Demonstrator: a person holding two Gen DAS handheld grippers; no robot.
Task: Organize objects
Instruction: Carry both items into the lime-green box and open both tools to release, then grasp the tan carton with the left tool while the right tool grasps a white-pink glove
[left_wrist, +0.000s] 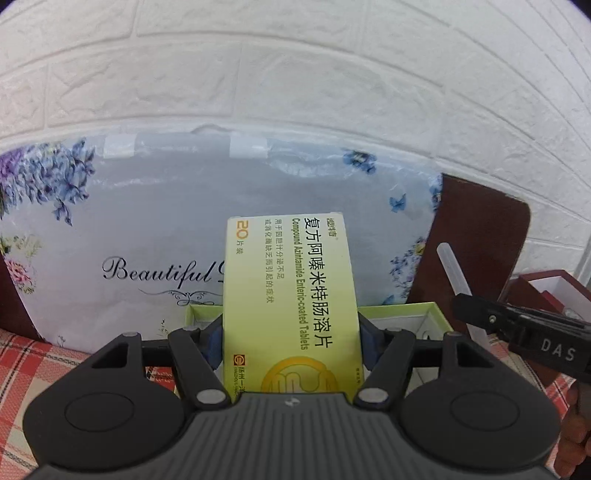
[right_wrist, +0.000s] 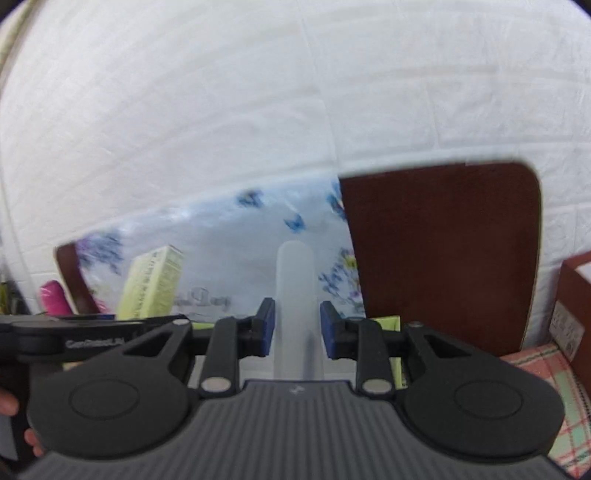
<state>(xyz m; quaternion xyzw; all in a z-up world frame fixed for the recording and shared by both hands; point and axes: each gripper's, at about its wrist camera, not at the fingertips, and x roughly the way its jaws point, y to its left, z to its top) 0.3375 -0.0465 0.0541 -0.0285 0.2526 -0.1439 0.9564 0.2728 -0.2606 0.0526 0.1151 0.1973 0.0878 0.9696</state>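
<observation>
My left gripper (left_wrist: 290, 328) is shut on a yellow-green medicine box (left_wrist: 291, 291) with Chinese print, held upright above a green-rimmed open box (left_wrist: 430, 308). The medicine box also shows in the right wrist view (right_wrist: 153, 282). My right gripper (right_wrist: 295, 325) is shut on a translucent white stick (right_wrist: 295, 295), which stands up between the blue pads (right_wrist: 266, 325). In the left wrist view the right gripper (left_wrist: 480, 314) is at the right, holding the stick (left_wrist: 452, 271) over the green-rimmed box's right end.
A floral board reading "Beautiful" (left_wrist: 155, 229) leans on a dark red panel (left_wrist: 476, 236) against the white brick wall. A red box (left_wrist: 546, 291) stands at the right. A checked cloth (left_wrist: 33, 362) covers the table. A pink object (right_wrist: 55, 299) is at far left.
</observation>
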